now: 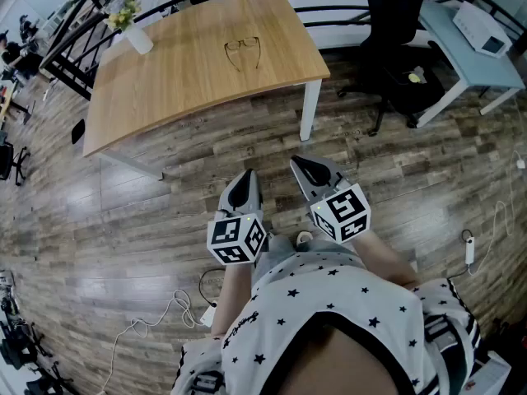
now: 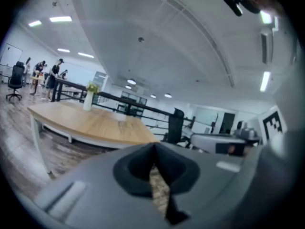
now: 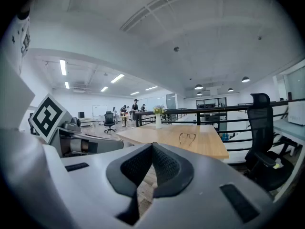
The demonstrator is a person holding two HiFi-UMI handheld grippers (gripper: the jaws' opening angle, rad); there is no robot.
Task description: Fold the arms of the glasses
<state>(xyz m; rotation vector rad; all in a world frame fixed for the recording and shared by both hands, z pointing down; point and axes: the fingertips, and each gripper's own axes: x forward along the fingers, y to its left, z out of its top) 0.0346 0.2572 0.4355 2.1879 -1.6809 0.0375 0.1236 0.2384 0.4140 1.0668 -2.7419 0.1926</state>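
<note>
While each pair of jaws is pressed together on nothing, the left claw [image 1: 245, 175] and right claw [image 1: 298, 164] hang side by side over the wood-plank floor [image 1: 165, 220]. Well ahead of them, thin dark-framed glasses [image 1: 242, 52] lie on the light wooden surface [image 1: 165, 89]; their arms seem spread, though they are too small to be sure.

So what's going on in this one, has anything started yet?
Not yet. A person stands back from the wooden table, holding the left gripper and right gripper in front of the body, both shut and empty. The glasses lie untouched on the table, not far from a vase of flowers, their arms apparently unfolded.
</note>
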